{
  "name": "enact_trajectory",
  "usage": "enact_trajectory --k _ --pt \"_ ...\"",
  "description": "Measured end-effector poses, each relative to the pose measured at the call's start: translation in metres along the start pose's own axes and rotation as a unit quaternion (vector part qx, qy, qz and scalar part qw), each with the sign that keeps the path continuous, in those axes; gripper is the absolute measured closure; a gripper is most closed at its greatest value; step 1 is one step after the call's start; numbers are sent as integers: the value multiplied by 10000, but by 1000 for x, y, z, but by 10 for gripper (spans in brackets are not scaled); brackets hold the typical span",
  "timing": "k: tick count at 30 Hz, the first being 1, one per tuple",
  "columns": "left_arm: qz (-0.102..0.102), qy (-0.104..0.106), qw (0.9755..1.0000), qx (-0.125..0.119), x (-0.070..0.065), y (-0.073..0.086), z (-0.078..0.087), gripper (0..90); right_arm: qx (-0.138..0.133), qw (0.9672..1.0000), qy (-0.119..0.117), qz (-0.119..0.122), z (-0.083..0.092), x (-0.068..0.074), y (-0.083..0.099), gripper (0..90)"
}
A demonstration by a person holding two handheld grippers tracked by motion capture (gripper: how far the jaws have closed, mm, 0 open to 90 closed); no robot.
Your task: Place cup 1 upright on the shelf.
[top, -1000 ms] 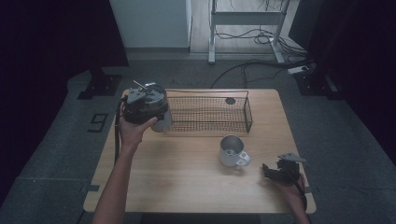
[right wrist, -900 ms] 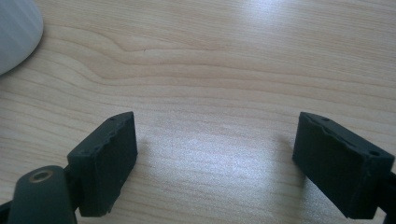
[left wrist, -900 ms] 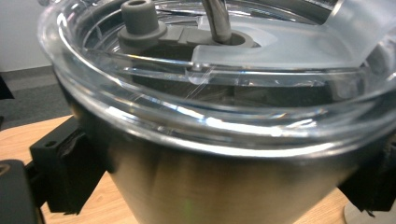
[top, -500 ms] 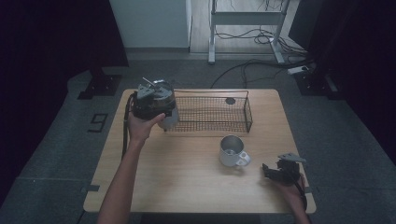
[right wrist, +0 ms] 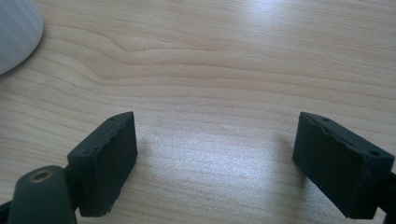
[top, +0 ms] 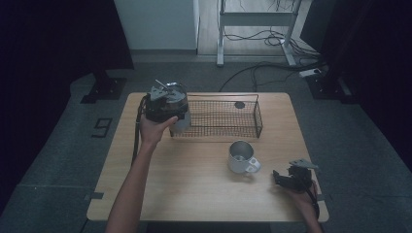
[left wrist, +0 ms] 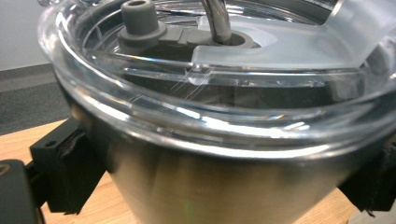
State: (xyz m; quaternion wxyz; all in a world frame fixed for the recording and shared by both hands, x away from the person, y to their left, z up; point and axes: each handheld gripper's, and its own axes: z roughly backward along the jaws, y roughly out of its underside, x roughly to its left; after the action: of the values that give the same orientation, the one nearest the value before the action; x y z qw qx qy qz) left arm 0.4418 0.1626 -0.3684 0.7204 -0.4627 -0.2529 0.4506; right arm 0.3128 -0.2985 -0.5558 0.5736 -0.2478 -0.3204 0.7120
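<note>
A steel tumbler (left wrist: 201, 186) with a clear plastic lid (left wrist: 261, 46) sits between the two black pads of my left gripper (left wrist: 219, 182), which is shut on its body just under the lid. From above, the left gripper (top: 165, 103) holds the tumbler (top: 182, 122) over the table beside the left end of a black wire basket (top: 218, 119). My right gripper (top: 283, 177) rests near the table's front right corner, open, with bare wood between its jaws (right wrist: 215, 158). A metal mug (top: 241, 157) stands just left of it.
A small dark round thing (top: 239, 105) lies inside the wire basket at its back. The wooden table (top: 194, 194) has bare room across its front left. A pale rounded edge (right wrist: 16, 32) shows at the top left of the right gripper view. Cables run on the floor behind.
My left gripper has carried the tumbler to the right, closer to the basket's left end. The right gripper and the mug have stayed put.
</note>
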Motion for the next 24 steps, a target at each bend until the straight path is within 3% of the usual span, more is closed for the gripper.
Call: enact_trajectory --k 24 --pt "-20 39 10000 80 -5 -7 -24 42 1 10000 0 1 0 0 0 134"
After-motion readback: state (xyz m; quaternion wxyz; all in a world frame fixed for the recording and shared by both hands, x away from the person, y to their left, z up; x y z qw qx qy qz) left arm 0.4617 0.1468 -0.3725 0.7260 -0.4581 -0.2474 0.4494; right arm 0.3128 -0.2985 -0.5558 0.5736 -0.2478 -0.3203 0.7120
